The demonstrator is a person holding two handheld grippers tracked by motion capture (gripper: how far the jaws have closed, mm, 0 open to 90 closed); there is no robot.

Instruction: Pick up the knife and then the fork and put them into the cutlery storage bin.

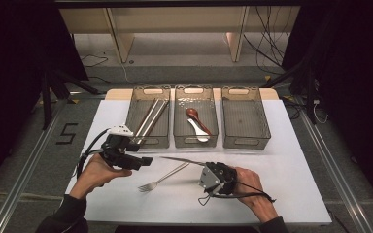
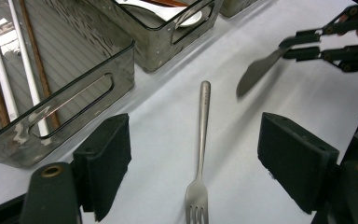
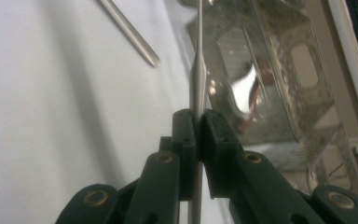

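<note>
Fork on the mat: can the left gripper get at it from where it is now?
Probably yes. The left gripper has its jaws open, with the fork lying flat between them on bare mat. The knife in the right gripper sits off to the side.

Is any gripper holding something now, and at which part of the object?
The right gripper holds a knife by its handle. The left gripper is open and holds nothing; the fork lies on the table.
</note>
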